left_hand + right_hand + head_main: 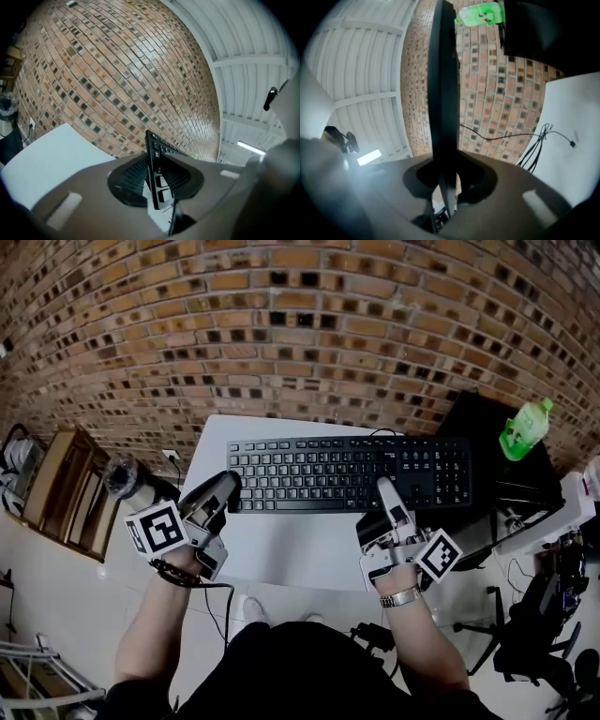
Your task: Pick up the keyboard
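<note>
A black keyboard (347,472) hangs in the air above the white table (291,549), held at its near edge by both grippers. My left gripper (228,486) is shut on its left front corner. My right gripper (384,487) is shut on the front edge right of the middle. In the left gripper view the keyboard (157,173) stands on edge between the jaws, keys showing. In the right gripper view the keyboard (443,103) is a dark slab rising from between the jaws. A black cable (543,136) trails from it over the table.
A brick wall (281,324) stands behind the table. A green bottle (523,427) sits on a black unit at the right. A wooden shelf (66,488) stands to the left, with a black office chair (539,634) at the lower right. The person's arms reach in from below.
</note>
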